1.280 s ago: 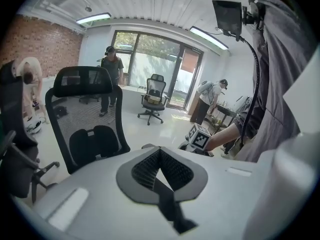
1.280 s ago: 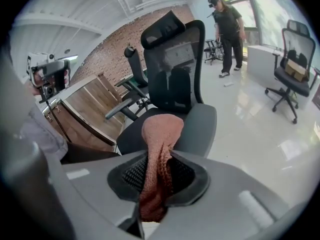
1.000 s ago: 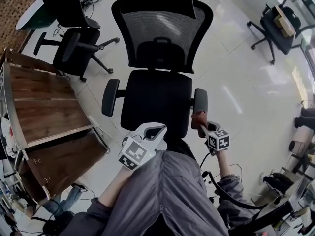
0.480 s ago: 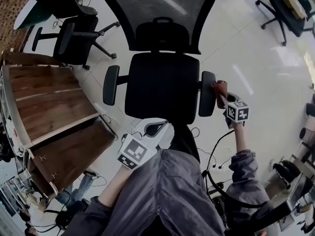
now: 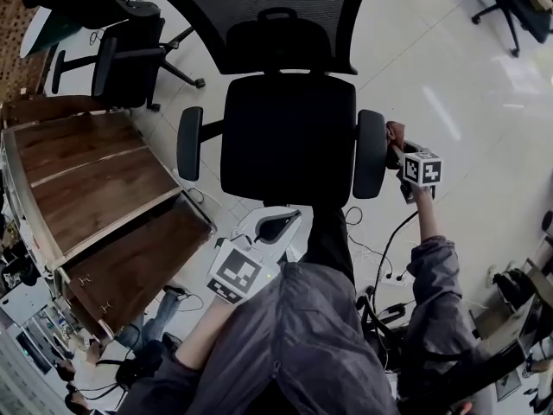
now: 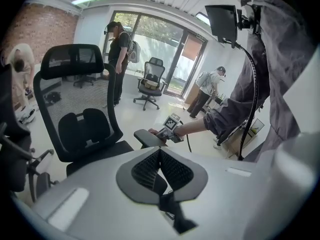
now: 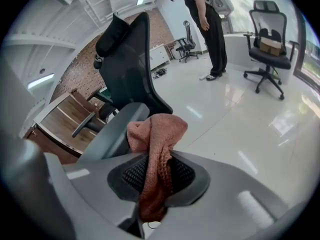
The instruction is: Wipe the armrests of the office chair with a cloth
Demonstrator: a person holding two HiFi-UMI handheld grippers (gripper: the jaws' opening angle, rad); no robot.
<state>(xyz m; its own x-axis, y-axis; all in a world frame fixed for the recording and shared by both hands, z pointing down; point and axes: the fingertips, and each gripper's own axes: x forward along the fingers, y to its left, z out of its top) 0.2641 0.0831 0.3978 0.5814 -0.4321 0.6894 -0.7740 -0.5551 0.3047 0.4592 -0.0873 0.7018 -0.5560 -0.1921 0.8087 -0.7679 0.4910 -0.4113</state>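
Note:
The black office chair stands in front of me with a mesh back. Its left armrest is bare. My right gripper is shut on a salmon-pink cloth, which lies against the outer edge of the right armrest near its back half. In the right gripper view the cloth hangs bunched between the jaws of the right gripper, beside the armrest. My left gripper hangs low before the seat, shut and holding nothing.
A wooden desk stands close on the left. Other office chairs stand behind it, with one more chair at the far right. A cable trails on the glossy floor. People stand farther off.
My right gripper carried the cloth from the front end of the right armrest back along its outer side. The view shifted toward the chair. The left gripper kept its place.

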